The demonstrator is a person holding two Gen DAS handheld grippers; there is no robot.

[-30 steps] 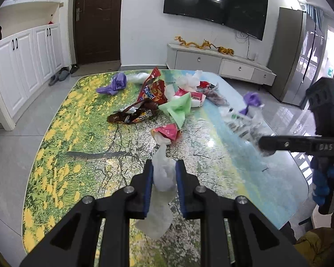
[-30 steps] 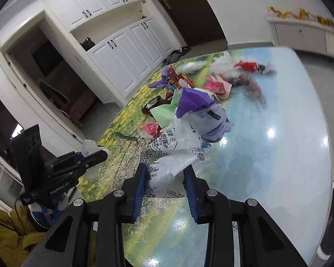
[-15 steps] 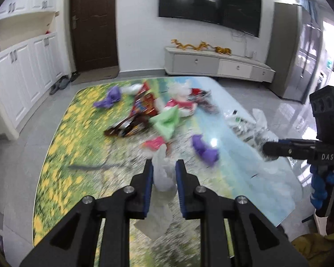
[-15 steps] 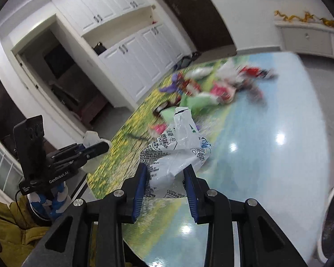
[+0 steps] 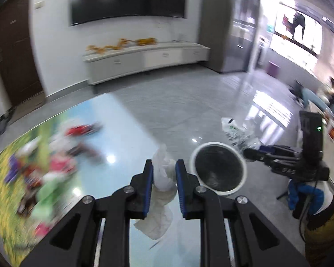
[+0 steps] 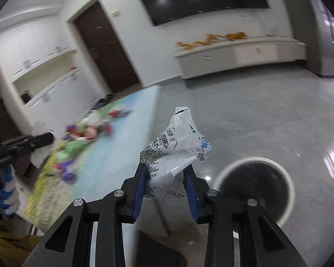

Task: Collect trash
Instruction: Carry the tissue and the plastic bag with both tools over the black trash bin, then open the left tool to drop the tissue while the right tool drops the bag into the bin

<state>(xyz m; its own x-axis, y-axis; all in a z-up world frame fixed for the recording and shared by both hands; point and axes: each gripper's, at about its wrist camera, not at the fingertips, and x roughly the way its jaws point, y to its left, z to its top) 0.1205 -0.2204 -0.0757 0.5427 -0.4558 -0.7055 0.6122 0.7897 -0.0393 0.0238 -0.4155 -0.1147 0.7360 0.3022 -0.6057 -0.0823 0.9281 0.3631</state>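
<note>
- Grey floor [image 6: 267, 115]: round bin [image 5: 218, 171] below, beside the table [image 5: 122, 133].
- My left gripper [image 5: 164, 174]: clenched on white tissue [image 5: 163, 175].
- My right gripper [image 6: 165, 178]: clamped on printed plastic bag [image 6: 178, 146].
- Remaining: wrappers [image 5: 55, 162] heaped on the table (both held pieces undropped).

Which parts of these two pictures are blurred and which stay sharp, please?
Left wrist view: the trash on the table is smeared by motion, while the left tool and its tissue stay sharp. Right wrist view: the bin and cabinets are soft; the right tool and its plastic bag are crisp.
</note>
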